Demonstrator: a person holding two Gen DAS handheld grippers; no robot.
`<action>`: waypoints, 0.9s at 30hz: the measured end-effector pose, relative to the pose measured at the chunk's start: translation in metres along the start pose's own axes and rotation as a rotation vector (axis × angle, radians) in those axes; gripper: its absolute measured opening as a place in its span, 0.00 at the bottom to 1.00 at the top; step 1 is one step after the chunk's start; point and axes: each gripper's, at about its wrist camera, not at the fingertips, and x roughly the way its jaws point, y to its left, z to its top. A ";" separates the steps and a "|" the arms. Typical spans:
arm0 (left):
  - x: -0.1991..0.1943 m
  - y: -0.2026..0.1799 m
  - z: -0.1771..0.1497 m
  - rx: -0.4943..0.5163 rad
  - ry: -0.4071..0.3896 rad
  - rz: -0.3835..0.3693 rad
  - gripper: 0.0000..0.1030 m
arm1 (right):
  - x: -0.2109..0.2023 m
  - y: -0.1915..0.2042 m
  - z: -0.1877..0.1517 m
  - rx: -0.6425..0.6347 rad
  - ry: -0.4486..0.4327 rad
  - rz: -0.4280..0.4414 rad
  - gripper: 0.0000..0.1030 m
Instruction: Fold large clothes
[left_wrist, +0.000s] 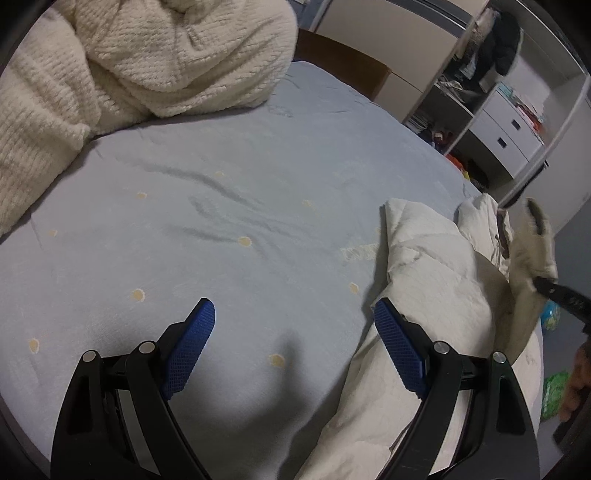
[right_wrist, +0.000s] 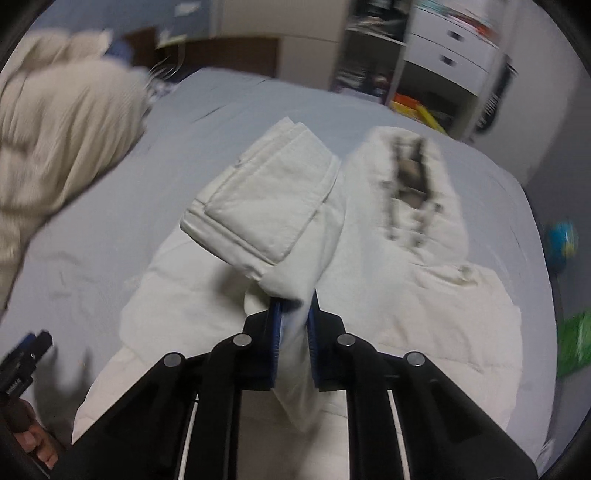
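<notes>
A white padded jacket (right_wrist: 424, 314) lies spread on the light-blue bed sheet (left_wrist: 221, 221), its hood (right_wrist: 410, 177) edged with dark trim. My right gripper (right_wrist: 294, 304) is shut on one sleeve (right_wrist: 266, 199), which hangs lifted and folded over the jacket's body. In the left wrist view the jacket (left_wrist: 436, 258) fills the lower right. My left gripper (left_wrist: 294, 306) hovers open over bare sheet, with its right finger (left_wrist: 399, 350) at the jacket's edge and nothing between the pads.
A bulky cream knitted blanket (left_wrist: 129, 66) is heaped at the far left of the bed. Beyond the bed's right edge stand shelves and white drawers (left_wrist: 517, 122). Green and blue items (right_wrist: 580, 343) lie on the floor there. A hand (right_wrist: 33, 443) holds the left gripper.
</notes>
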 end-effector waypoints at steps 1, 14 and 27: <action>0.000 -0.003 -0.001 0.010 -0.001 -0.004 0.82 | -0.003 -0.012 -0.002 0.029 -0.005 0.001 0.10; -0.004 -0.035 -0.010 0.156 -0.030 -0.064 0.82 | -0.035 -0.159 -0.071 0.445 -0.100 0.084 0.06; 0.010 -0.050 -0.019 0.245 0.034 -0.074 0.82 | 0.026 -0.210 -0.191 0.827 0.133 0.194 0.12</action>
